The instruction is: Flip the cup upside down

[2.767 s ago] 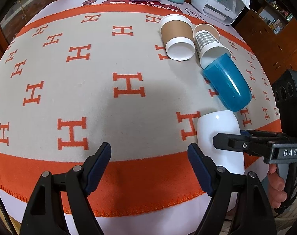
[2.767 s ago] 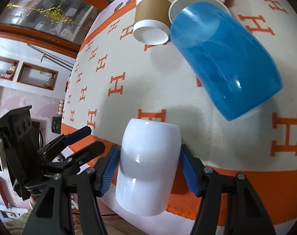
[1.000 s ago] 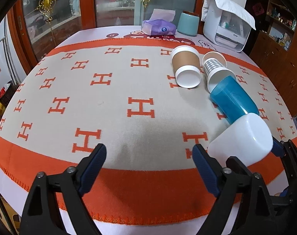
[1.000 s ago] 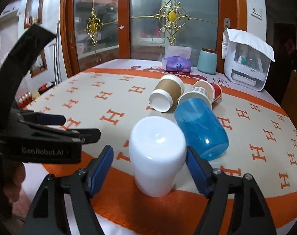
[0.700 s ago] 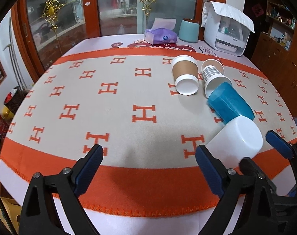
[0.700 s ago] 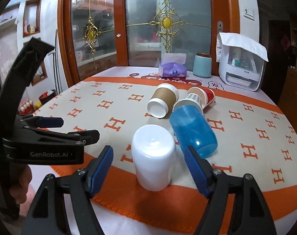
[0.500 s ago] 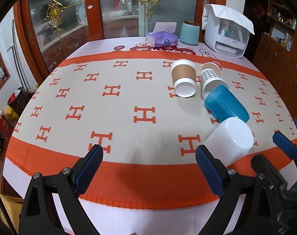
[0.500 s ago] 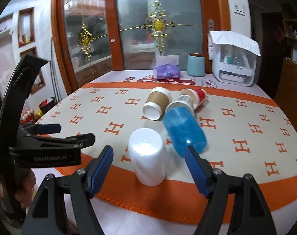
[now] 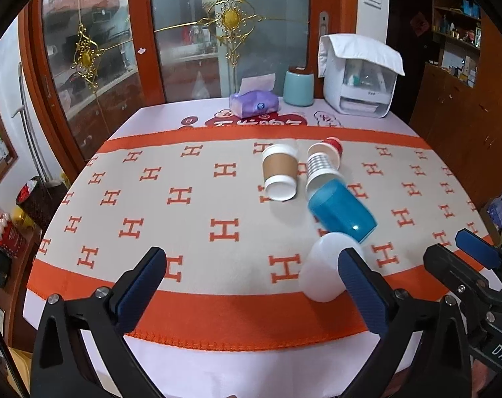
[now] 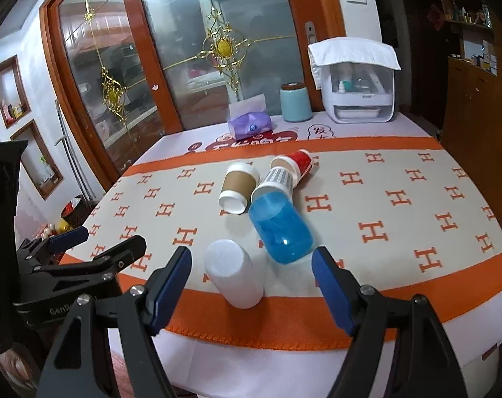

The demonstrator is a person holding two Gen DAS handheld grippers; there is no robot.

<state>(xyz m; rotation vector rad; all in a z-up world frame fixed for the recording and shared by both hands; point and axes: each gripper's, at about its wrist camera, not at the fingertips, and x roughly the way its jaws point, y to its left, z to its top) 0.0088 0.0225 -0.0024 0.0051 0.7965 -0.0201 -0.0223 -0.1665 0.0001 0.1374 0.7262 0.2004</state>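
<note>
A white cup (image 10: pixel 233 277) stands upside down, closed end up, near the front orange band of the tablecloth; it also shows in the left wrist view (image 9: pixel 327 270). My right gripper (image 10: pixel 251 283) is open and empty, pulled back from the cup toward the table's front edge. My left gripper (image 9: pixel 251 285) is open and empty, to the left of the cup and back from it. The right gripper also shows at the right edge of the left wrist view (image 9: pixel 463 262), and the left gripper at the left of the right wrist view (image 10: pixel 95 242).
A blue cup (image 10: pixel 280 229), a brown paper cup (image 10: pixel 237 187), a checked cup (image 10: pixel 274 182) and a red cup (image 10: pixel 300 162) lie on their sides behind the white cup. A tissue pack (image 10: pixel 249 126), a teal canister (image 10: pixel 295 102) and a white appliance (image 10: pixel 357 83) stand at the back.
My right gripper turned the white cup from lying on its side to standing upside down, let go of it and drew back. Both grippers have moved back from the table.
</note>
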